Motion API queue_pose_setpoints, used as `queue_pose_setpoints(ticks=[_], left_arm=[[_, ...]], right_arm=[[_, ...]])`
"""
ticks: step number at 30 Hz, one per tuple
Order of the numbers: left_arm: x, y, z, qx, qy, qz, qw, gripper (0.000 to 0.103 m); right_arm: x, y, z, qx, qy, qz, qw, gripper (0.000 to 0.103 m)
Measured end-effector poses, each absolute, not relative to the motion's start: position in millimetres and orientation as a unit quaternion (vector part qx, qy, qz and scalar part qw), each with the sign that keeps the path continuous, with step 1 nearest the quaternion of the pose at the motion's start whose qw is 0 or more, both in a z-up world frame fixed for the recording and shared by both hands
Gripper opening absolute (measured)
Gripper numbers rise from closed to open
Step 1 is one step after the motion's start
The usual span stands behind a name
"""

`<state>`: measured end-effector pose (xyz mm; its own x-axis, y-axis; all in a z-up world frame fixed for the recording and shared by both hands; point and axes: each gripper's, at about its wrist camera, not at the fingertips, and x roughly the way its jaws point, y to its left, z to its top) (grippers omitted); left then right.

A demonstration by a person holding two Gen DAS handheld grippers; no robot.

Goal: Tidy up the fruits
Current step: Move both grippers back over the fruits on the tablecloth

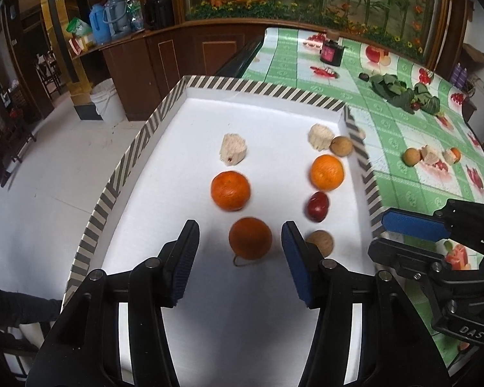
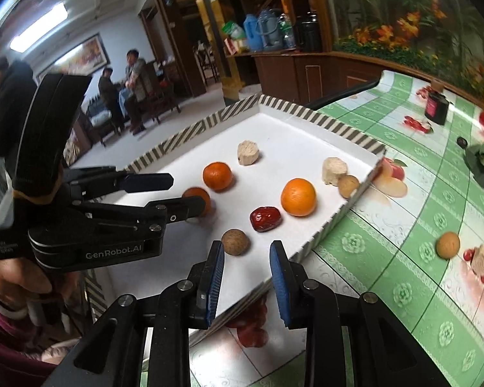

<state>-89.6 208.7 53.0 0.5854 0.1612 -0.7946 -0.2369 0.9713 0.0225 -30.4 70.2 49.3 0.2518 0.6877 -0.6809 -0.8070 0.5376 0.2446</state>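
Between the left jaws: near orange (image 1: 250,238), dead ahead, pads clear on both sides, resting on the tray (image 1: 164,174).
Left gripper (image 1: 240,238): wide apart, holding nothing.
Right gripper (image 2: 247,258): also parted and empty, over the tray's near edge; brown round fruit (image 2: 236,242) just ahead-left.
Nearer arm: left (straddles the orange already).
Axis: round, none to align.
Hidden: orange half-covered by left finger in right view; left view motion-blurred.

The left gripper (image 1: 240,237) hung low with its jaws spread wide, blue pads (image 1: 293,242) facing inward, and nothing clamped between them. The right gripper (image 2: 247,254) stood just to its right and a little nearer, jaws likewise parted and empty. A bare hand (image 2: 14,279) gripped the left tool's handle from behind
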Motion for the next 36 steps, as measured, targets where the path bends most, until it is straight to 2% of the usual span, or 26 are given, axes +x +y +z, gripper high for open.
queue_pose_setpoints(ticks=[18, 36], left_arm=[[-72, 148, 62, -0.033, 0.432, 0.052, 0.9, 0.053], [-25, 63, 62, -0.014, 0.46, -0.046, 0.887, 0.053]], right_arm=[[-11, 5, 43, -0.053, 0.4, 0.398, 0.824, 0.028], [34, -127, 25, -0.011, 0.435, 0.268, 0.86, 0.028]])
